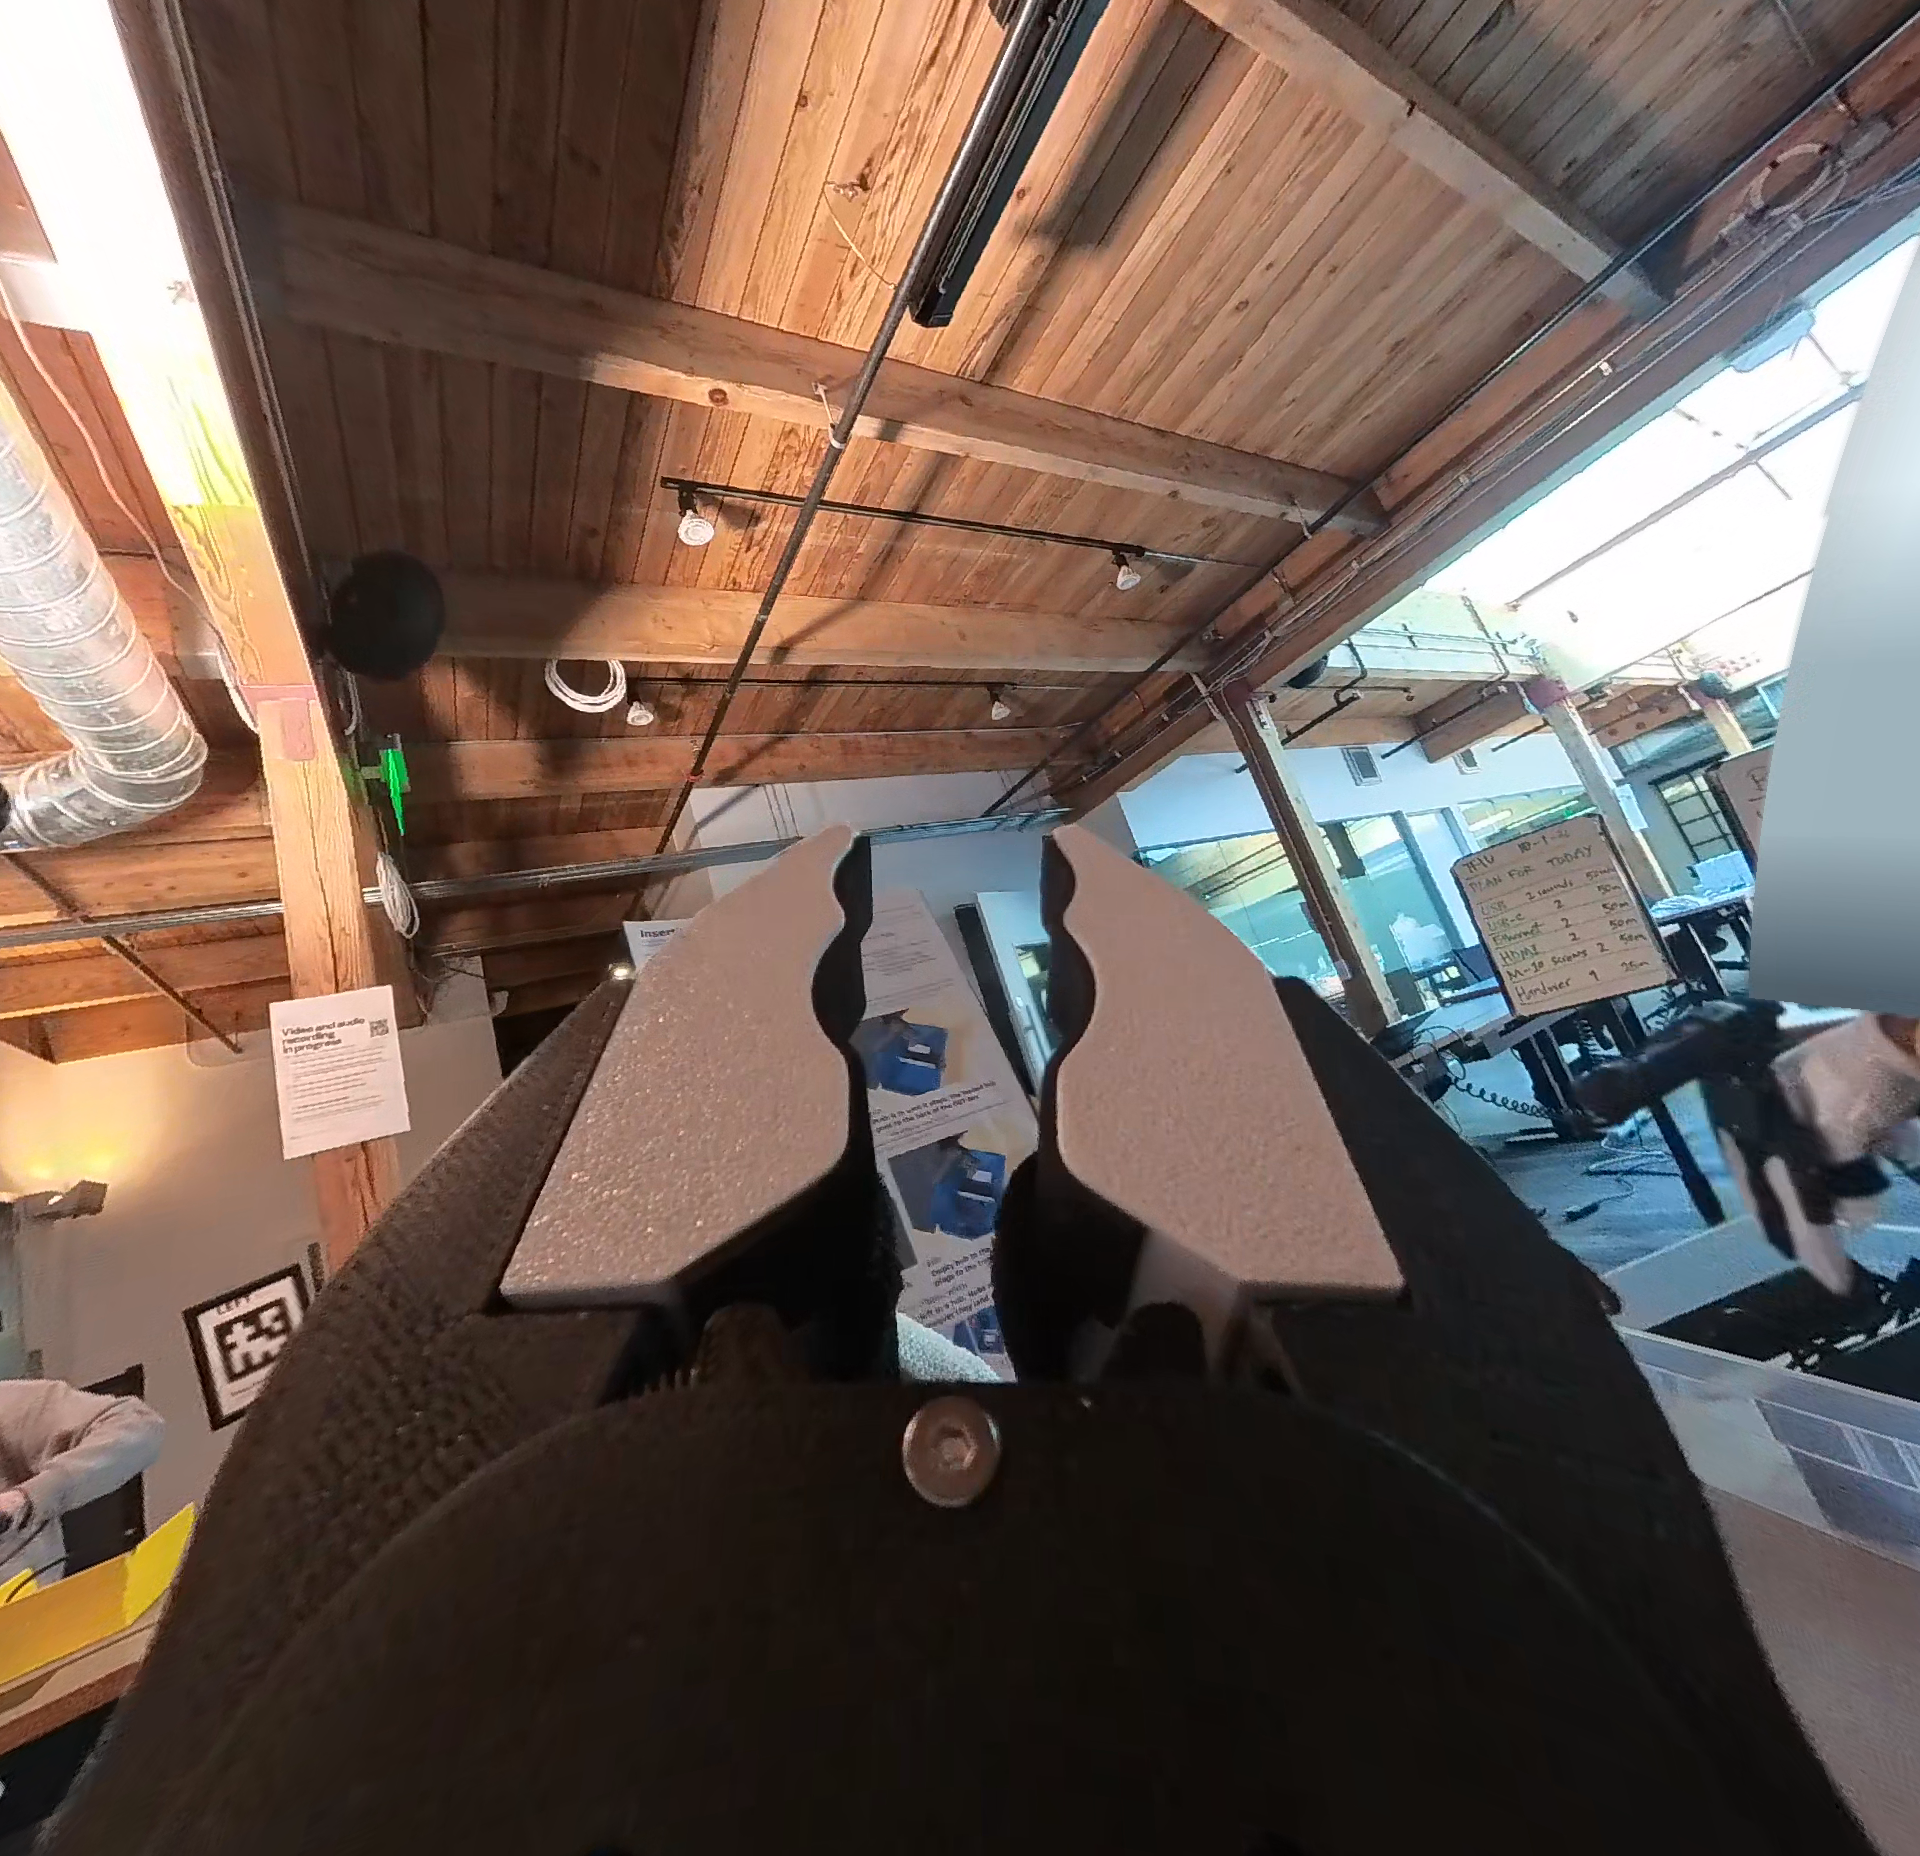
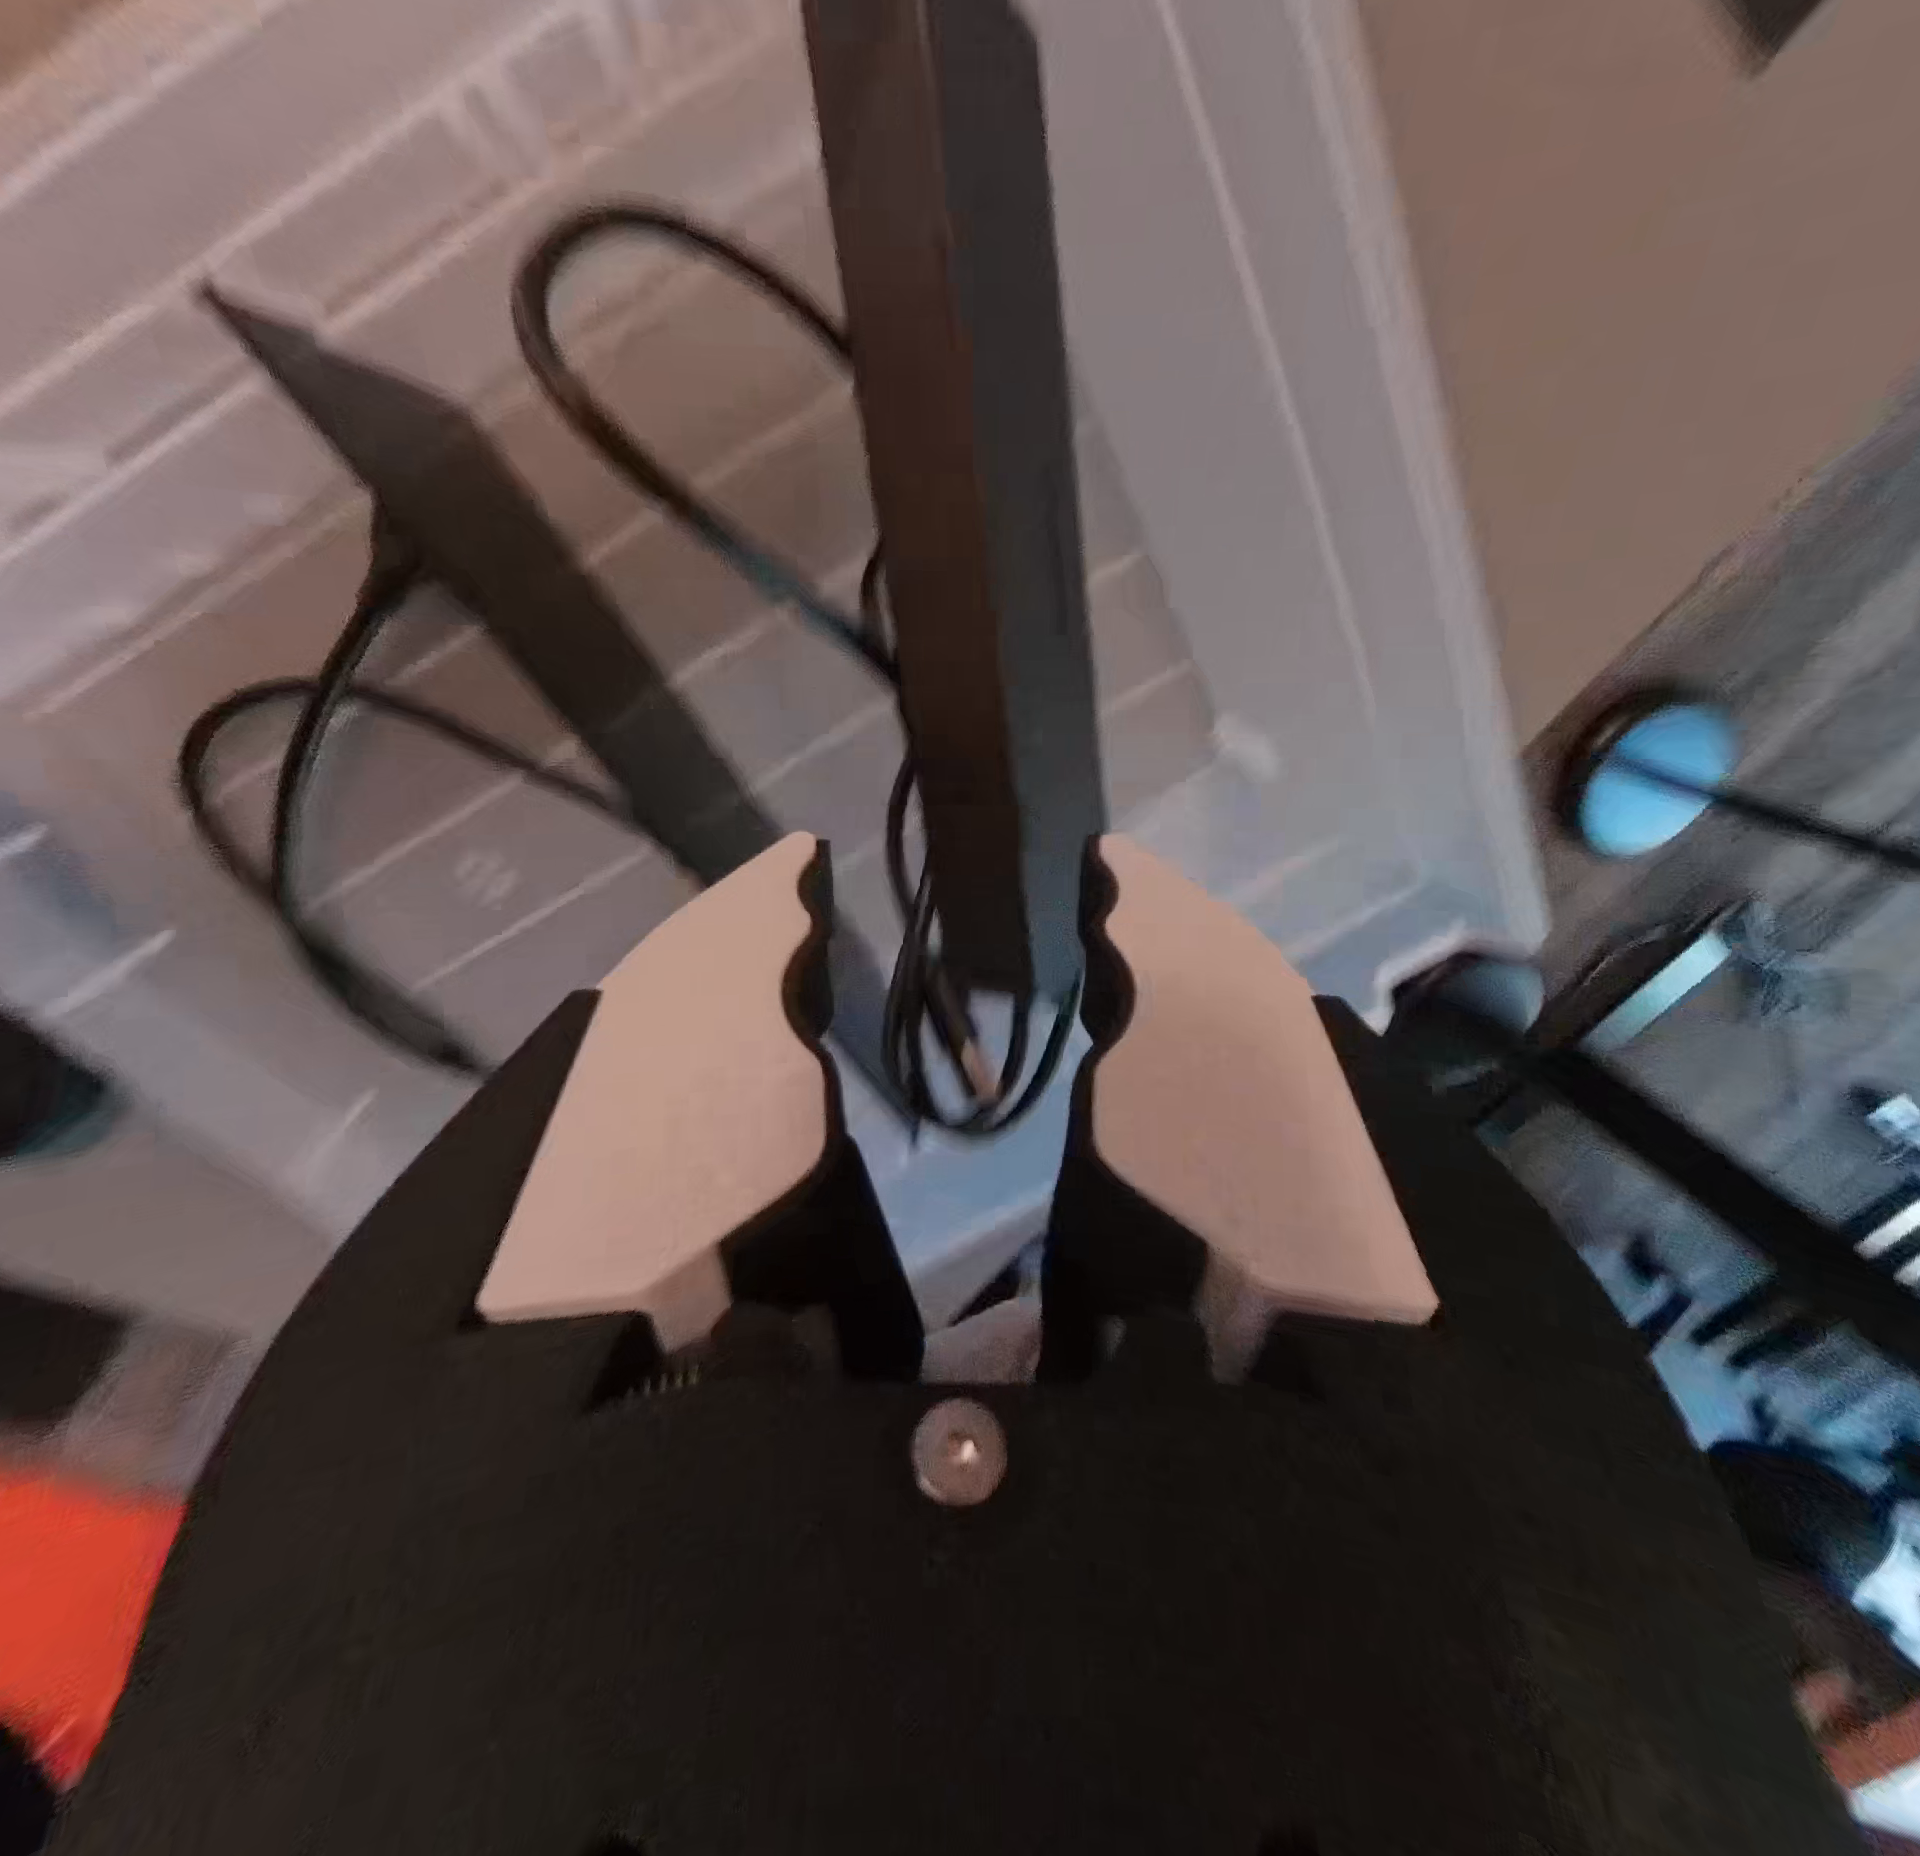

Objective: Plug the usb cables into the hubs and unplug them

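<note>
USB hubs lie in the blurred right wrist view: one slanted hub (image 2: 540,601) left, with looped cable (image 2: 312,850); a long hub (image 2: 966,518) ahead. Left gripper (image 1: 956,861) points at the ceiling, fingers parted, empty. Right gripper (image 2: 961,861) fingers gape, gripping nothing. Steady first, then close squarely.

Each tool (image 1: 951,856) (image 2: 961,856) has a black textured body, pale scalloped fingers, one silver screw.
</note>
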A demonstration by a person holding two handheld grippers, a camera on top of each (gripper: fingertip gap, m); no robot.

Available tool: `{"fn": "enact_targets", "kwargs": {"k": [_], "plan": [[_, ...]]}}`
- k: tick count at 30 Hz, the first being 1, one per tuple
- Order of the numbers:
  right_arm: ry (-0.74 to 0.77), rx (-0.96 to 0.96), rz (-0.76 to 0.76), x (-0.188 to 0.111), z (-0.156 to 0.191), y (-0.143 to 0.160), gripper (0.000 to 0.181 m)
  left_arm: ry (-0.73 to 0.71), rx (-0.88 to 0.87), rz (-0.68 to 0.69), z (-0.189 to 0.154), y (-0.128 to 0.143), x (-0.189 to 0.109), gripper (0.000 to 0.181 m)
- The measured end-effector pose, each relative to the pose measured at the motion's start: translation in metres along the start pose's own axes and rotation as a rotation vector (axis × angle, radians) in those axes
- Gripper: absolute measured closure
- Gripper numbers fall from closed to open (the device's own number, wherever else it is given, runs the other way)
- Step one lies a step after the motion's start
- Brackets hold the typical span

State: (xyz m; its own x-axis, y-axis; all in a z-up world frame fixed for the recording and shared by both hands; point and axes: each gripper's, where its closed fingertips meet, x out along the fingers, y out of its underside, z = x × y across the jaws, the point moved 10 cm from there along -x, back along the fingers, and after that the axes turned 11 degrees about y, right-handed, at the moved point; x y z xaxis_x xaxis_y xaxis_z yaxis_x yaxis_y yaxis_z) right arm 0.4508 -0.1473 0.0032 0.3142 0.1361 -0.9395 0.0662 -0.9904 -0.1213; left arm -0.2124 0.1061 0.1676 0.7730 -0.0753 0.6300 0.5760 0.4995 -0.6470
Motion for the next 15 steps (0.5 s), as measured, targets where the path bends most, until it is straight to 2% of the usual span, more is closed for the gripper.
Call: {"fn": "enact_targets", "kwargs": {"k": [2, 4, 6, 9, 13, 14, 15], "plan": [[0.03, -0.01, 0.167, -0.005, -0.005, 0.016, 0.144, -0.004, -0.001, -0.005, 0.001, -0.001, -0.001, 0.151], [0.021, -0.034, 0.263, 0.003, -0.004, 0.029, 0.148, -0.008, -0.003, -0.011, 0.002, -0.002, -0.003, 0.151], [-0.026, -0.019, 0.289, 0.019, 0.002, 0.034, 0.153, -0.012, 0.001, -0.014, 0.002, -0.004, -0.004, 0.151], [-0.018, 0.006, 0.273, 0.031, 0.003, 0.035, 0.164, -0.023, 0.009, -0.018, 0.003, -0.007, -0.007, 0.151], [-0.052, 0.036, 0.279, 0.048, 0.008, 0.03, 0.165, -0.038, 0.009, -0.024, 0.006, -0.009, -0.012, 0.151], [-0.077, 0.044, 0.285, 0.05, 0.01, 0.027, 0.171, -0.043, 0.009, -0.023, 0.007, -0.009, -0.013, 0.151], [-0.069, 0.05, 0.294, 0.052, 0.011, 0.024, 0.167, -0.05, 0.01, -0.024, 0.008, -0.01, -0.015, 0.151]]}}
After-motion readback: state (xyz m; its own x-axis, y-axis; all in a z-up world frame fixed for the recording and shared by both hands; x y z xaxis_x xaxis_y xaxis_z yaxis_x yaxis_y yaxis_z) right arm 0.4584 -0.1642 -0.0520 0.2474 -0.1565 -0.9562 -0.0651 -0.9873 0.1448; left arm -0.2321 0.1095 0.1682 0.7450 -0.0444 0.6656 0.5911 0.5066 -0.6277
